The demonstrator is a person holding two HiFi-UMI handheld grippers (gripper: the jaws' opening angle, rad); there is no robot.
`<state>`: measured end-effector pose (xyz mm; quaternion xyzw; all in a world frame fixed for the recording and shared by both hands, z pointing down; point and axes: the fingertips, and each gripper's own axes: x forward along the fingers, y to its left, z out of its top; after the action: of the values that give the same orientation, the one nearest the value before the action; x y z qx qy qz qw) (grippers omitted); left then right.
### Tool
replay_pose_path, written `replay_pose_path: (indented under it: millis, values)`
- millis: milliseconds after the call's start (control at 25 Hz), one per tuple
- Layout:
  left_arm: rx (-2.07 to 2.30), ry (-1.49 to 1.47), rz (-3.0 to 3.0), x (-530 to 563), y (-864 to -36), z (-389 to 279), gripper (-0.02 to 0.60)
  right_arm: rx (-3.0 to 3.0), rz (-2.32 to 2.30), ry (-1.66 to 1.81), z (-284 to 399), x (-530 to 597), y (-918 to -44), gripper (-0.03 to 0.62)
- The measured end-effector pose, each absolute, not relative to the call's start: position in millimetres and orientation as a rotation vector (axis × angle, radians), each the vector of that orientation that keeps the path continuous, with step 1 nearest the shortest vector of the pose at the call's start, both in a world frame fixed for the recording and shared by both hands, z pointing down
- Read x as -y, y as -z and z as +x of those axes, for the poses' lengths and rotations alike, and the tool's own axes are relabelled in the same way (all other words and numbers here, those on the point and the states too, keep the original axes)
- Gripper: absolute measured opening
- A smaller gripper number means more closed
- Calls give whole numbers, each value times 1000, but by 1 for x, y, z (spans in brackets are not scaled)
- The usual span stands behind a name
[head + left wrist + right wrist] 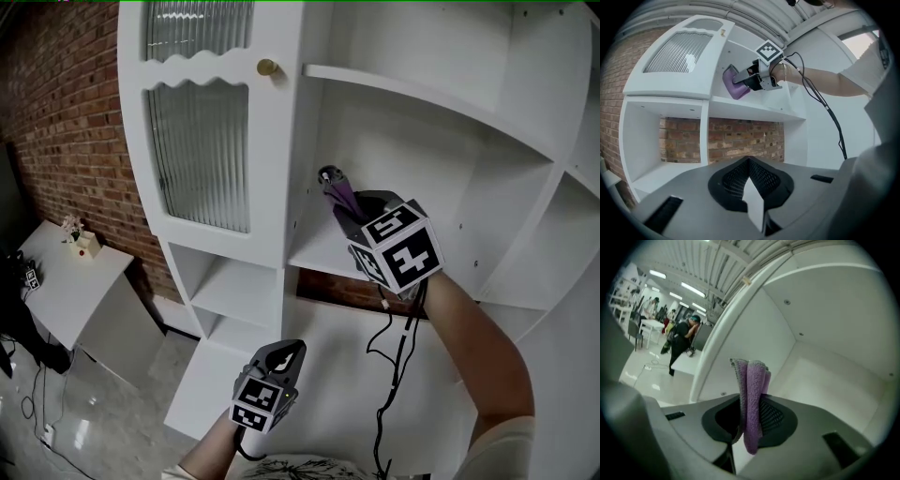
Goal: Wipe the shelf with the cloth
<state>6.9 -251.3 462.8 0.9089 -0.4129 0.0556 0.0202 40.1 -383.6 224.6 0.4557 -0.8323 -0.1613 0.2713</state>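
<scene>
Right tool point(347, 204), in the head view, reaches into the white cabinet point(281, 281) beside its glass door point(202, 155). It pinches a purple cloth point(336, 190) low over the shelf point(314, 251), though whether the cloth touches the board is hard to judge. Left tool point(287, 354) hangs lower, well apart from the shelf.

In the left gripper view, this tool's jaws are pressed together with nothing between them. Brick wall point(740, 138) shows behind the lower openings.

In the right gripper view, the folded cloth point(752, 399) stands upright, clamped between the jaws, with the shelf point(825, 376) beyond it.
</scene>
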Motion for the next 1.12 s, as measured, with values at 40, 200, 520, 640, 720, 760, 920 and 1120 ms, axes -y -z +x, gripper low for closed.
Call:
replay_pose_path:
  millis: [40, 200, 520, 640, 720, 760, 920, 1120]
  values:
    - [1276, -174, 2815, 254, -465, 8, 6, 2152, 1231, 483, 48, 397, -229, 83]
    - [1265, -174, 2797, 267, -474, 8, 5, 1806, 1195, 638, 74, 447, -252, 83]
    - [1294, -182, 2727, 298, -491, -11, 6, 1600, 1045, 644, 70, 510, -284, 83]
    - [1300, -184, 2709, 305, -496, -15, 6, 1544, 1010, 643, 67, 523, -296, 83]
    - [1296, -191, 2705, 306, -499, -15, 6, 1495, 982, 663, 65, 529, -303, 83]
    - [1294, -195, 2703, 307, -500, -15, 5, 1476, 963, 672, 64, 530, -306, 81]
    - [1304, -198, 2700, 307, -500, -16, 5, 1482, 913, 638, 58, 528, -313, 78]
    - [1299, -196, 2730, 299, -493, -11, 6, 1521, 870, 605, 50, 511, -314, 77]
